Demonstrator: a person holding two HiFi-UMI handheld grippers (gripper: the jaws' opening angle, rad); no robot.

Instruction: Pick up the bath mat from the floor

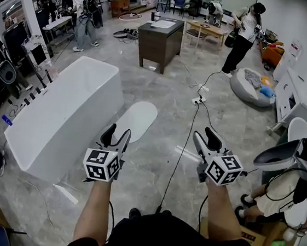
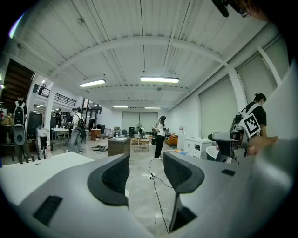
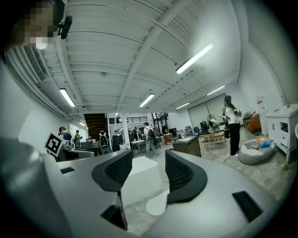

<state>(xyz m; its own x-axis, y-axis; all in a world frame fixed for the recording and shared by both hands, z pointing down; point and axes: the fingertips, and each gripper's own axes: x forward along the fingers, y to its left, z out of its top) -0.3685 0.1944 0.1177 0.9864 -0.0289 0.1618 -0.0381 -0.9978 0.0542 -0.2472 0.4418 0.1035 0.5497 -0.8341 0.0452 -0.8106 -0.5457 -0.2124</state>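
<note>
**Inspector:** Left gripper (image 1: 117,135) — condition?

**Assistant:** Jaws partly open, about halfway, with nothing between the pads. Only bare floor shows through the gap. The right gripper (image 1: 206,138) matches it: partly open and empty. Both are held roughly level above the floor, side by side.

**Inspector:** Surroundings, largest first.

**Assistant:** A large white block (image 1: 66,115) stands to the left of the left gripper. A dark wooden desk (image 1: 160,40) stands well ahead of both grippers.

**Inspector:** And the bath mat?

**Assistant:** The bath mat (image 1: 137,119) — white, oval — lies flat on the floor just ahead of the left gripper's tips, close beside the block. The right gripper view shows it low between that gripper's jaws, on the floor beyond them. Neither gripper touches it.

**Inspector:** Anything smaller?

**Assistant:** A black cable (image 1: 187,143) runs along the floor between the two grippers to a power strip (image 1: 198,100) ahead.
</note>
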